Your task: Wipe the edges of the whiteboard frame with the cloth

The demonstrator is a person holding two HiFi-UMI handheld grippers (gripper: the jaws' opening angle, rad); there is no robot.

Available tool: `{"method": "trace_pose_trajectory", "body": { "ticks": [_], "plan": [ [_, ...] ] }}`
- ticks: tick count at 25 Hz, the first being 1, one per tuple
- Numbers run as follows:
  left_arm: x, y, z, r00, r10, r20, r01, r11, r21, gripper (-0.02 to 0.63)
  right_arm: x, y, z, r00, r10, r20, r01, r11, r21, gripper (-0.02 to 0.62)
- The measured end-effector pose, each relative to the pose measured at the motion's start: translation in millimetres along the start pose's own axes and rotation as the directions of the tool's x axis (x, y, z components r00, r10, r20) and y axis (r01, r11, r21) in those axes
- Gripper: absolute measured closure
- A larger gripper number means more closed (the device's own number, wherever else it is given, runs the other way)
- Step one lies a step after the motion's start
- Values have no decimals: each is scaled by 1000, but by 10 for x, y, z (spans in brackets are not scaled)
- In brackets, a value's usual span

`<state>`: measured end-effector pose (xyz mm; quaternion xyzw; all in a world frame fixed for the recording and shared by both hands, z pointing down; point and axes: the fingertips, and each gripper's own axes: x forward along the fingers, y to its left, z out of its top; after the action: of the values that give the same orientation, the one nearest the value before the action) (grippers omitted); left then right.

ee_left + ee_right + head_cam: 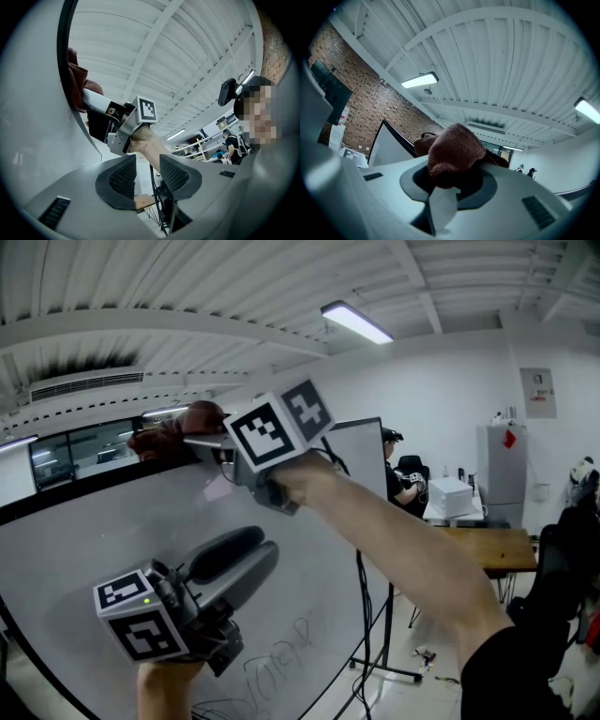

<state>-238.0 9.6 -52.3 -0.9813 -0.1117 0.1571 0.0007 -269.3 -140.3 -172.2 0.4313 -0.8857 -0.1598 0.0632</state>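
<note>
Cloth (167, 434), reddish-brown, is clenched in the right gripper (194, 441) on the top edge of the whiteboard frame (75, 486) at upper left, while the left gripper (251, 551) hovers lower, jaws parted and empty.

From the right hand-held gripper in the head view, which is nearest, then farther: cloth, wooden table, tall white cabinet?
1. Cloth, held by the right hand-held gripper, upper left.
2. Wooden table, right side.
3. Tall white cabinet, by the far right wall.
</note>
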Motion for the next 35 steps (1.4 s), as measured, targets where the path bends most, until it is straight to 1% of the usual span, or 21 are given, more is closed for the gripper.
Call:
{"method": "trace_pose_trajectory", "body": {
  "ticks": [10,14,19,24,30,35],
  "plan": [
    [710,401,-279,999,43,9,-43,999,-9,453,-301,-672,-237,1000,22,9,-22,1000,-3,497],
    [880,518,-353,998,62,24,-62,998,-20,453,-356,-853,-293,999,37,13,-37,999,5,498],
    [1029,670,-538,997,76,12,-76,997,-26,453,-449,-1043,-388,998,44,33,-45,999,26,499],
    [1068,734,-499,999,34,23,-34,999,-21,453,-483,-1175,-405,1000,1,22,-2,1000,18,498],
    [1122,638,-506,1000,-30,8,30,998,48,453,-546,-1233,-465,999,-53,-11,53,998,-16,499],
    [1130,720,-565,997,-72,17,71,997,29,453,-503,-1250,-516,997,-74,-40,72,997,-38,499]
  ]
}}
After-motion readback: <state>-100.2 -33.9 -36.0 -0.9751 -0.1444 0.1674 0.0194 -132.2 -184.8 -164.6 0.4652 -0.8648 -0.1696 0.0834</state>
